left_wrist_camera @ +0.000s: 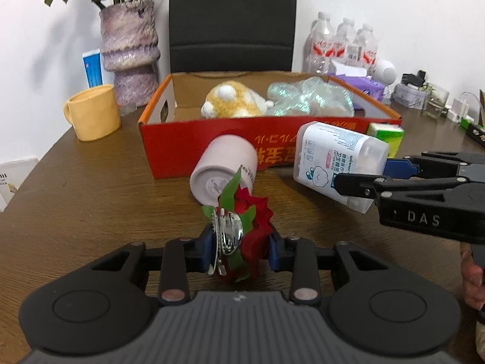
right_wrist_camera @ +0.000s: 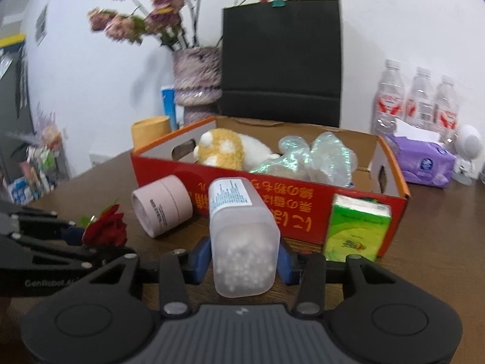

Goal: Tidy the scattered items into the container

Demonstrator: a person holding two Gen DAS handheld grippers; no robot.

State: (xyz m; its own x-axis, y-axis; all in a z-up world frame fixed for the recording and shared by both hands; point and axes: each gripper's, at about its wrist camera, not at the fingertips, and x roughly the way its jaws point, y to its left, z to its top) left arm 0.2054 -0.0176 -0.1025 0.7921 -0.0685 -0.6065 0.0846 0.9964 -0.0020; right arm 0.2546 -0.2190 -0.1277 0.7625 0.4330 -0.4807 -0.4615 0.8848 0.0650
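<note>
The left gripper (left_wrist_camera: 241,247) is clamped tight on a red rose hair clip (left_wrist_camera: 242,236), blue pads (left_wrist_camera: 209,244) squeezing it from both sides, the silver clip turned left, green leaves poking up, held just above the brown table (left_wrist_camera: 91,200). Over on the right, the right gripper (right_wrist_camera: 244,259) has its jaws pressed on a frosted cotton swab box (right_wrist_camera: 242,236), lidded end nearest us, labelled end pointing away toward the box. Both are near the front wall of the red cardboard box (right_wrist_camera: 272,209), which already holds a yellow plush toy (right_wrist_camera: 225,148) and a crinkled shiny bag (right_wrist_camera: 315,157). A pink cylinder (right_wrist_camera: 165,209) lies tipped on its side against the box front, and a green tissue pack (right_wrist_camera: 357,227) stands at its right corner.
</note>
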